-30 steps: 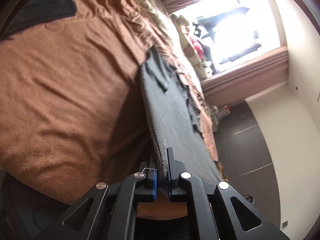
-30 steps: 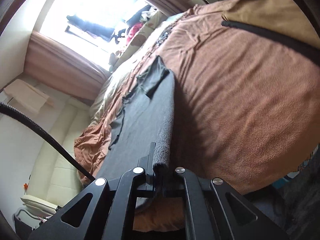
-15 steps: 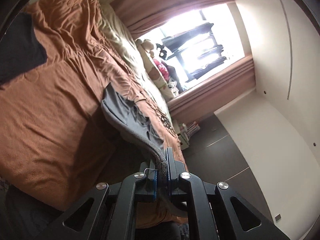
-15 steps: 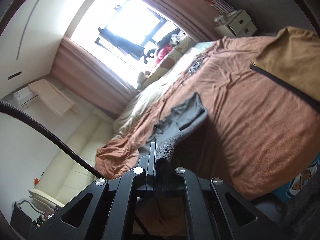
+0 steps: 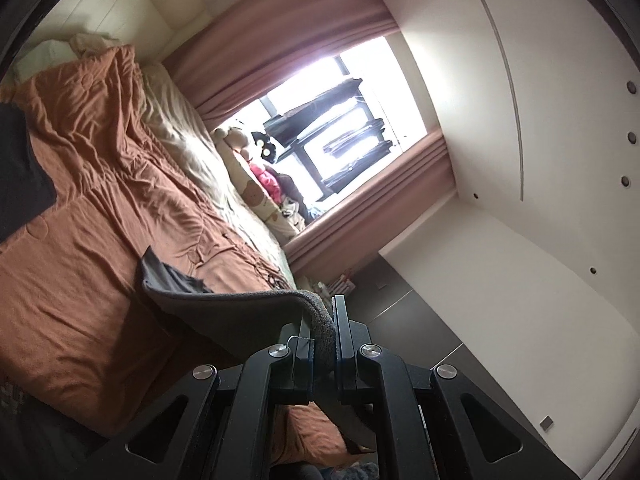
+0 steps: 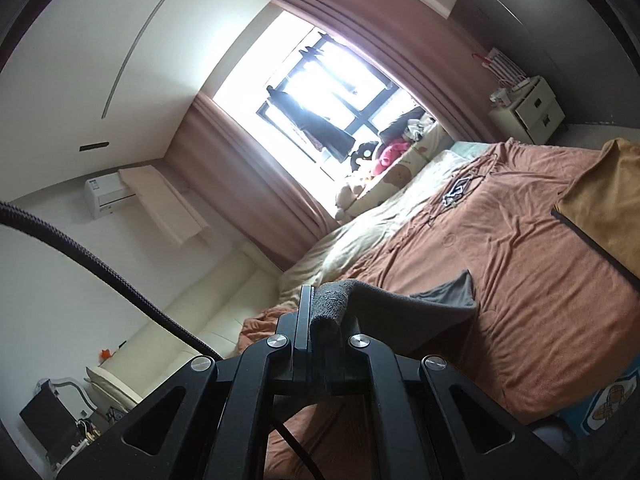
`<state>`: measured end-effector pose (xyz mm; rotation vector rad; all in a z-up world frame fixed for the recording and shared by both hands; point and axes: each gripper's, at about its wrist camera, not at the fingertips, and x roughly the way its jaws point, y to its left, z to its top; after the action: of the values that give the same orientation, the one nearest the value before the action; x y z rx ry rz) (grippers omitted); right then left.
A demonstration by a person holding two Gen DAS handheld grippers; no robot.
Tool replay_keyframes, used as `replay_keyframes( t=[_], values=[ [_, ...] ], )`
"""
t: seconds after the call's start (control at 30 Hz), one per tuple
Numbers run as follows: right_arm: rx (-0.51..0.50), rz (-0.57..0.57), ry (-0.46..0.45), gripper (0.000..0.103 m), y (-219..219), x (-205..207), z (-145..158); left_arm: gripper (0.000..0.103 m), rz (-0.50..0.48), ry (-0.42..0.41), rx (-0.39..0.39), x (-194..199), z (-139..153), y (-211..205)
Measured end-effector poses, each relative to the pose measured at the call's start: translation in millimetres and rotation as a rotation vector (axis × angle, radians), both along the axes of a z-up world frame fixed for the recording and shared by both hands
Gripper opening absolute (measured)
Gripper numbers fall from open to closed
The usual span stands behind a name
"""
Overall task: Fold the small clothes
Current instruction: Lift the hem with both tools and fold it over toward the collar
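Since a moment ago the dark grey garment [image 5: 224,312] has risen off the bed [image 5: 88,280], only its far end trailing toward mid-bed. Left gripper [image 5: 325,336] and right gripper [image 6: 322,312] each clamp its hem between closed fingers.

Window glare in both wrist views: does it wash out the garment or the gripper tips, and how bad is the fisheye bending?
Left wrist view: window blown white, but the grey garment and left gripper stay readable. Right wrist view: same glare, garment in the right gripper clear; walls and ceiling lines curve strongly in both.
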<state>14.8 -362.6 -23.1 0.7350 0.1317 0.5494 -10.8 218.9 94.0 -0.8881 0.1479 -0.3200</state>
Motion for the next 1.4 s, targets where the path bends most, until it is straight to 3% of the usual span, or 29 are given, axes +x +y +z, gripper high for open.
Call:
replay_keyframes(
  t=[0.2,0.37,0.7,0.83,1.07,1.17,1.4],
  values=[
    [0.028,0.006,-0.084,0.000,-6,-10,-2,0.007,-0.004,-0.053,0.013,-22,22,-1],
    [0.012,0.001,-0.094,0.000,-2,13,-23,0.007,-0.004,-0.051,0.022,-21,18,-3],
    [-0.010,-0.043,0.090,0.000,0,94,-91,0.007,0.002,0.100,-0.026,27,-59,13],
    [-0.036,-0.061,0.116,0.000,9,136,-105,0.007,0.004,0.170,-0.042,57,-83,20],
    [-0.068,-0.076,0.204,0.000,29,218,-117,0.007,0.010,0.256,-0.064,105,-114,38],
    [-0.084,-0.082,0.240,0.000,38,244,-108,0.007,0.019,0.301,-0.070,127,-129,44],
    [-0.152,-0.106,0.312,0.000,51,276,-92,0.007,0.036,0.389,-0.092,173,-157,60]
  ],
)
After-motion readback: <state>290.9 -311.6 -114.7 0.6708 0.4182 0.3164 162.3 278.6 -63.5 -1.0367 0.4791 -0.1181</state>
